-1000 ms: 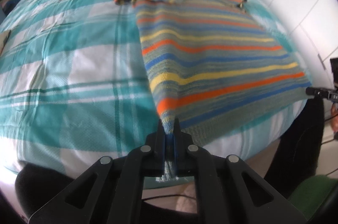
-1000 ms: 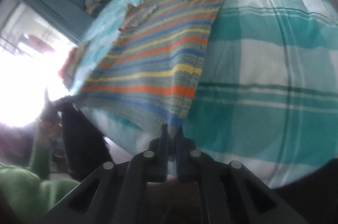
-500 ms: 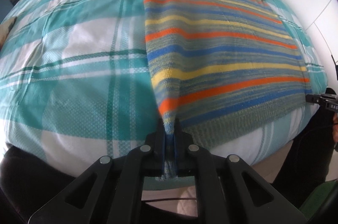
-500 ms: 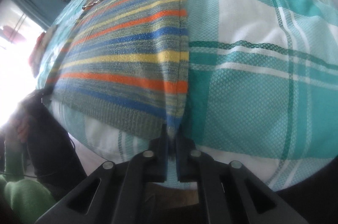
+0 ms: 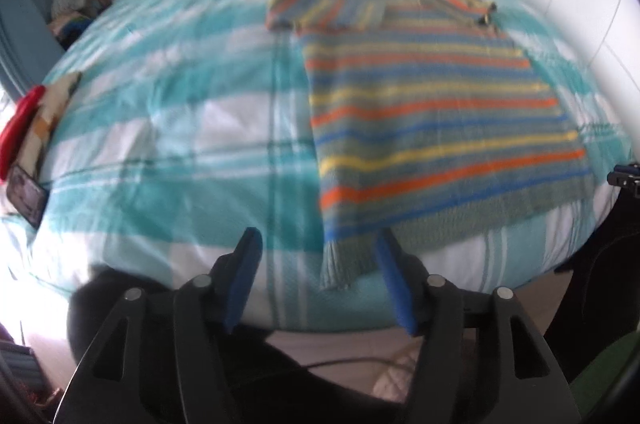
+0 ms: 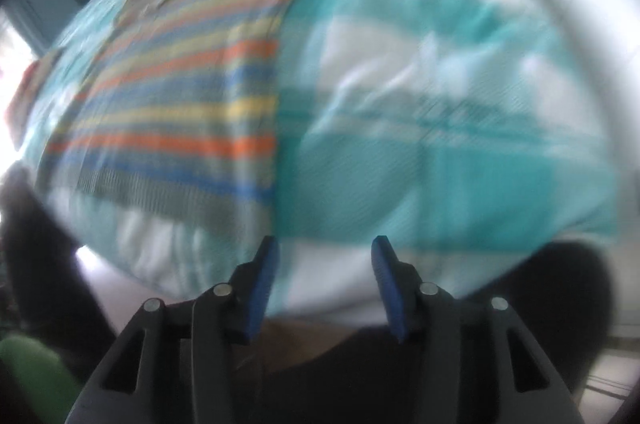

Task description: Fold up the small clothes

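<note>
A striped knit sweater (image 5: 432,120) in grey, orange, yellow and blue lies flat on the teal plaid bed (image 5: 180,112), sleeves folded in at the far end. Its hem hangs slightly over the near bed edge. My left gripper (image 5: 318,244) is open, with the hem's left corner loose between its blue-padded fingers (image 5: 244,272). In the blurred right wrist view, the sweater (image 6: 180,96) lies to the left. My right gripper (image 6: 324,252) is open and empty just off the hem's right corner, at the bed (image 6: 440,144) edge.
A red item (image 5: 20,120) and a small dark card (image 5: 26,196) lie at the bed's left edge. Clothes are piled (image 5: 80,4) by a blue curtain at far left. White walls run along the right. The other gripper's tip (image 5: 624,178) shows at right.
Both grippers were shut on the hem corners; now both are open and the sweater lies released on the bed. Both cameras have pulled back slightly.
</note>
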`<state>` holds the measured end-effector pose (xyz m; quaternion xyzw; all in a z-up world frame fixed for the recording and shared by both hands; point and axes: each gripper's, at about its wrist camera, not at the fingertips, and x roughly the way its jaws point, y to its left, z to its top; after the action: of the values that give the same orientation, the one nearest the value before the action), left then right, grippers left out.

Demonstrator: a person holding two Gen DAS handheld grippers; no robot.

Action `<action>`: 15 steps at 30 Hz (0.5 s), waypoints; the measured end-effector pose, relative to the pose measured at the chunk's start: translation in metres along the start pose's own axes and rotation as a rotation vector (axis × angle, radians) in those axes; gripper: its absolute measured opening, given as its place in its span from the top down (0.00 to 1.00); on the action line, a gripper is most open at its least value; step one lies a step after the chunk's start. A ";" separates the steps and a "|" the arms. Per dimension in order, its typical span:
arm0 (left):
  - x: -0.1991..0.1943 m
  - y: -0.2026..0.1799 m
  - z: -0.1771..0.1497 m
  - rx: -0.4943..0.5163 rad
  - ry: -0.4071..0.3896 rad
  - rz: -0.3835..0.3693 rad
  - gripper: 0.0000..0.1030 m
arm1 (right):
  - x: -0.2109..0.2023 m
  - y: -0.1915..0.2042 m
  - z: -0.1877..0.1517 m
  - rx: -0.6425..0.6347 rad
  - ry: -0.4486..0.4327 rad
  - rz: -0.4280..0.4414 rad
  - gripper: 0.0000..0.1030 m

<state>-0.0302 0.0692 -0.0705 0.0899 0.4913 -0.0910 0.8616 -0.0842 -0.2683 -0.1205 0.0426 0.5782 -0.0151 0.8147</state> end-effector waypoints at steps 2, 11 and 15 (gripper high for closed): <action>-0.014 0.001 0.014 -0.029 -0.091 -0.021 0.26 | -0.023 0.000 0.013 0.004 -0.109 -0.031 0.48; 0.016 -0.014 0.070 -0.170 -0.283 -0.248 0.06 | -0.033 0.079 0.072 -0.084 -0.341 0.122 0.39; 0.061 -0.025 0.077 -0.171 -0.199 -0.238 0.06 | -0.005 0.120 0.089 -0.160 -0.317 0.169 0.39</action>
<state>0.0582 0.0217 -0.0866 -0.0519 0.4168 -0.1590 0.8935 0.0067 -0.1566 -0.0808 0.0230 0.4365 0.0928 0.8946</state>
